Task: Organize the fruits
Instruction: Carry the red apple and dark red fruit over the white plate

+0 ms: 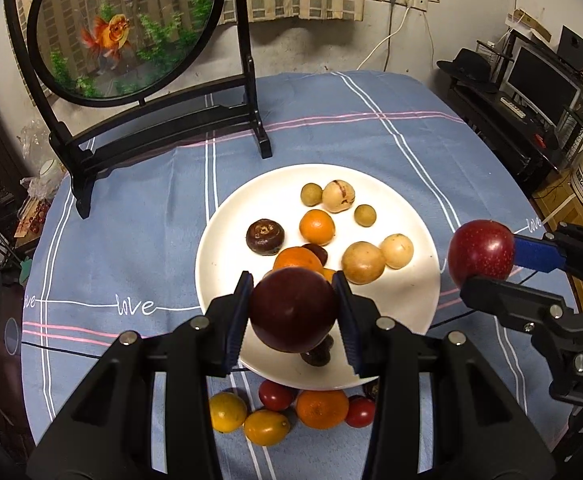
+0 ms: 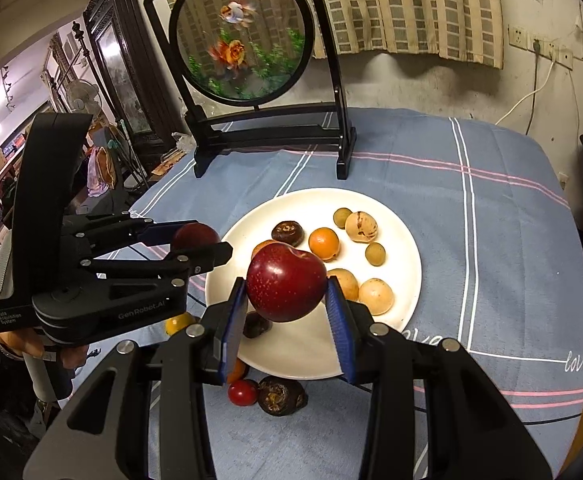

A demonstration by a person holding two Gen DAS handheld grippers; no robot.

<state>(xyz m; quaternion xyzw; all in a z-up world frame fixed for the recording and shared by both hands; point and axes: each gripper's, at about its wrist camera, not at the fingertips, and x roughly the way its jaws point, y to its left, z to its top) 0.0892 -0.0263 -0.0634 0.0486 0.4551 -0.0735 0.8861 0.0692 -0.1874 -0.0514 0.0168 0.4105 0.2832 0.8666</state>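
While a round counter (image 1: 139,216) draped in a blue-grey cloth with white and pink stripes carries a black-framed round goldfish screen (image 1: 125,28) at its far side, a wide white ceramic plate (image 1: 219,248) sits at the middle of it, already bearing two small oranges, pale tan round fruits, two small greenish-brown ones and a dark brown knobbly corm; the left hand-held gripper (image 1: 293,312), its blue-padded jaws drawn in part way, pinches a dark maroon round plum (image 1: 291,314) and hangs above the plate's near rim, as the right hand-held gripper (image 2: 287,306), closed about as far, clamps a bright red speckled plum (image 2: 286,286) above the near half of the same plate, to the right of the other

Judging by the task, both plums are bound for the plate, and the step calls for lowering each over a bare patch of white, the left plum toward the open near-left area and the red one toward the near-right, clear of the tan fruits, with the two tools kept apart; round fruit rolls, so the jaws are best opened only once each plum rests on the plate

A loose cluster of yellow-orange citrus fruits and small red tomatoes (image 1: 359,412) waits on the cloth just beside the near rim
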